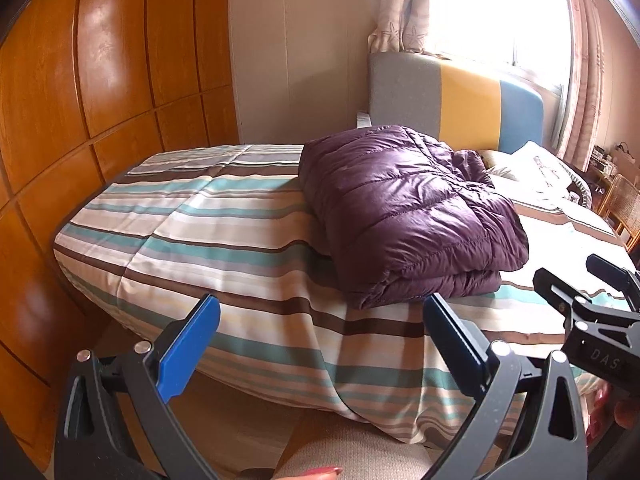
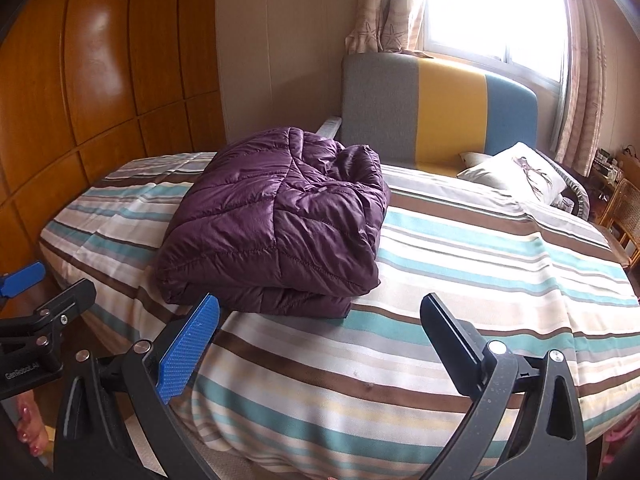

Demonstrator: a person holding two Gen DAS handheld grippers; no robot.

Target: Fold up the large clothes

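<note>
A purple quilted down jacket (image 1: 404, 216) (image 2: 276, 220) lies folded into a thick bundle on the striped bedspread (image 1: 224, 240) (image 2: 460, 280), near the bed's foot edge. My left gripper (image 1: 322, 320) stands open in front of the bed, nothing between its blue pads, short of the jacket's near edge. My right gripper (image 2: 320, 320) is also open and empty, just below and to the right of the jacket's front fold. The black body of the right gripper (image 1: 596, 312) shows at the right edge of the left wrist view.
A wooden wardrobe (image 1: 80, 120) runs close along the bed's left side. A grey, yellow and blue headboard (image 2: 440, 116) stands under a curtained window (image 2: 492, 8). Pillows (image 2: 516, 172) lie at the head, and a rattan chair (image 2: 624, 208) stands at the far right.
</note>
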